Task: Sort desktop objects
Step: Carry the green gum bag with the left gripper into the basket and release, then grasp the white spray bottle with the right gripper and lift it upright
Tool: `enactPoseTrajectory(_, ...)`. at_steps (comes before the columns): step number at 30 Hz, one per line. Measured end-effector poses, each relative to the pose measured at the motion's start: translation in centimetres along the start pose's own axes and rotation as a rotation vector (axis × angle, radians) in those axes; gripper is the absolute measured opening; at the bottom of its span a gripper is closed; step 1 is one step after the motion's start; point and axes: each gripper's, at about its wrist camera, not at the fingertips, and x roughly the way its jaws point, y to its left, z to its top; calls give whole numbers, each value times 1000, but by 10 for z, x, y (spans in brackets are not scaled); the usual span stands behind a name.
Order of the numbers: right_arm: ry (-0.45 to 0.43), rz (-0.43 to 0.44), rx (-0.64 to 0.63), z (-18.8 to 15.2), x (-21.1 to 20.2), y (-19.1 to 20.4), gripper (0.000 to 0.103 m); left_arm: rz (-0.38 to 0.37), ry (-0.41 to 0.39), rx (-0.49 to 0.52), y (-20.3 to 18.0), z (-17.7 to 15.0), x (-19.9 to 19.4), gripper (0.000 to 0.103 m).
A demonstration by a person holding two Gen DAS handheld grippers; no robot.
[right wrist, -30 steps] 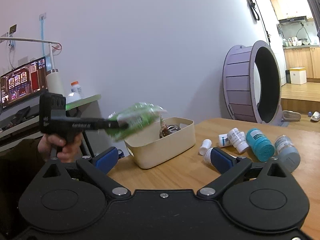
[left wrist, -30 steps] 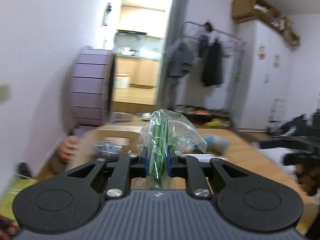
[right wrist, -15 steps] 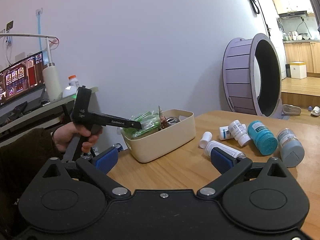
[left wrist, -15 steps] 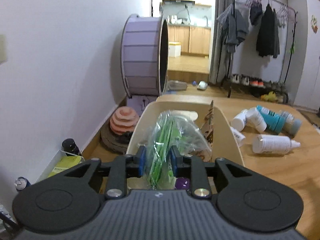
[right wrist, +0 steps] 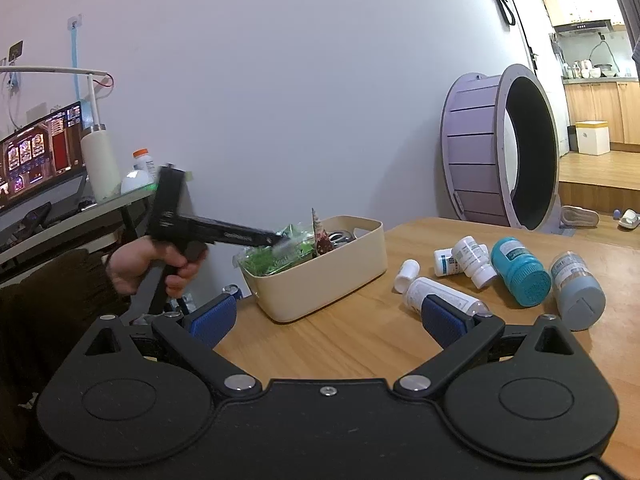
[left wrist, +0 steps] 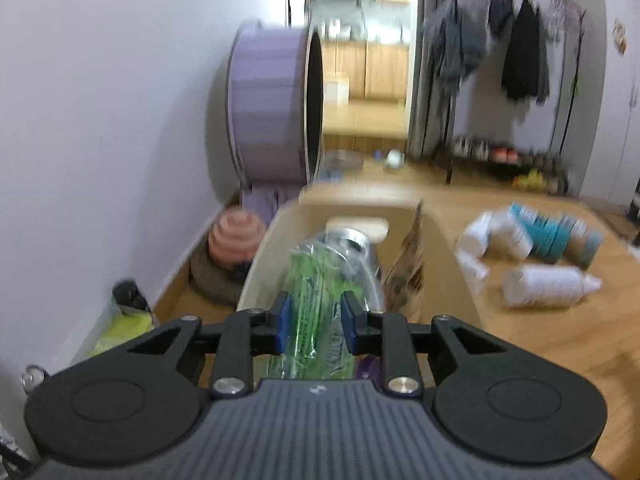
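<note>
Right tongs [right wrist: 326,318] nearest the camera, blue pads spread wide, nothing between them, hovering low over the worktop [right wrist: 360,344]. Just past the right pad a white bottle [right wrist: 440,294] lies on its side, a small white one [right wrist: 407,275] at its far end. Beyond: two more white bottles [right wrist: 466,256] lying together, a teal jar [right wrist: 520,266] and a grey jar [right wrist: 576,290] on their sides, all close in one cluster, apart from the bin. Cream bin [right wrist: 320,276] sits at the worktop's left edge. Left tongs [left wrist: 314,322] are over the near end of the bin, pads either side of a clear bag [left wrist: 320,300] with green contents; the gap looks a bit wider than the bag, so cannot tell if they pinch it or have let go (left view blurred). Bag is in the bin's near end, partly over the rim in the right view [right wrist: 276,254]. Also in the bin: a metal can [left wrist: 352,244], a brown patterned packet [left wrist: 408,276] upright against the right wall, something white at the far end [left wrist: 358,226]. A hand [right wrist: 148,264] in a dark sleeve grips the left handle. Far: purple wheel [right wrist: 496,144] on the floor, monitor [right wrist: 38,160] on a side desk at left.
</note>
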Motion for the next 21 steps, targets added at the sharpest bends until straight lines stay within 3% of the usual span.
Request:
enactPoseTrajectory(3, 1, -4, -1, 0, 0, -1, 100, 4, 33, 12, 2, -6, 6, 26)
enactPoseTrajectory(11, -21, -67, -17, 4, 2, -5, 100, -49, -59, -52, 3, -6, -32, 30)
enactPoseTrajectory(15, 23, -138, -60, 6, 10, -14, 100, -178, -118, -43, -15, -13, -52, 31)
enactPoseTrajectory(21, 92, -235, -114, 9, 25, -31, 99, -404, -159, 2, -45, -25, -66, 40)
